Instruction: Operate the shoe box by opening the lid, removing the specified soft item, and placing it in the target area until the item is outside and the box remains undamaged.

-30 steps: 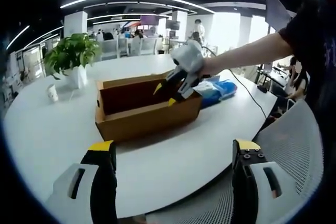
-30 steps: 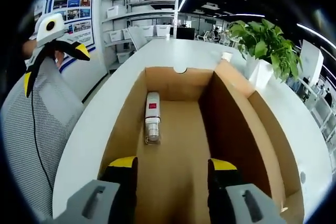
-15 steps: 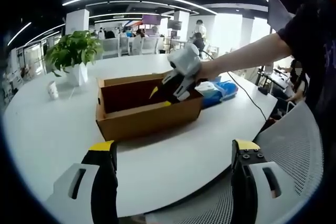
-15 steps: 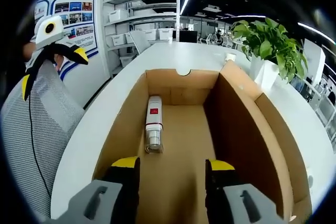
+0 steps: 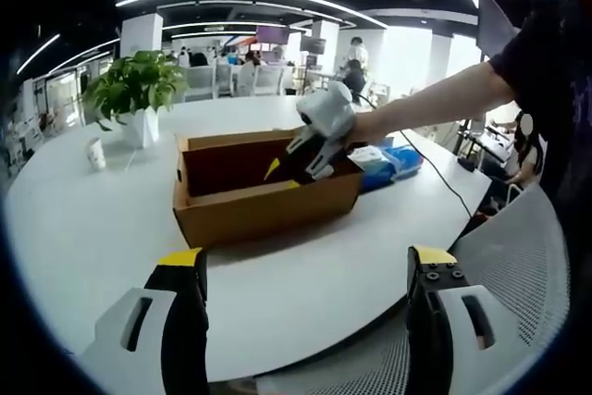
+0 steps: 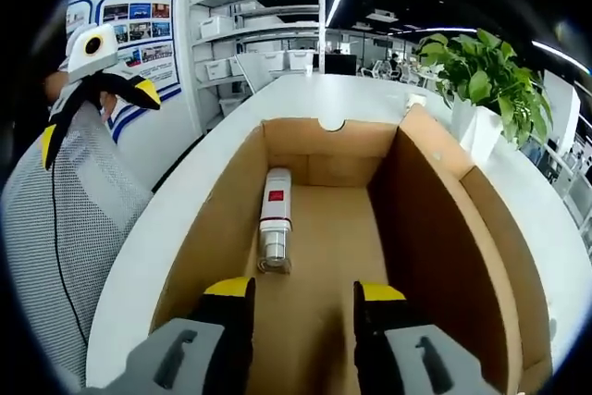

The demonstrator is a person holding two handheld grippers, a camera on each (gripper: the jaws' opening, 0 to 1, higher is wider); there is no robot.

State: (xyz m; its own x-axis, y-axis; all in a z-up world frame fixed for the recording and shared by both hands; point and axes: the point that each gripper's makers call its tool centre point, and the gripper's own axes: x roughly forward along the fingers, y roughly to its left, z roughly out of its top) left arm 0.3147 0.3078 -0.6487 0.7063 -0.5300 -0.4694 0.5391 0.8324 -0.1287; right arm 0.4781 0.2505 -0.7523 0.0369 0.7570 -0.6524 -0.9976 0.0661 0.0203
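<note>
Right, my right tongs [image 6: 301, 291] are spread and empty inside the open shoe box [image 6: 421, 215], lined up for the white tube [image 6: 274, 231] at 11 o'clock. Left tongs [image 5: 305, 264] also spread, parked off the counter [image 5: 83, 228] to keep clear.

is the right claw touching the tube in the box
Apart. The right gripper view shows bare cardboard floor between the right claw and the tube, which lies ahead and to the left inside the box.
</note>
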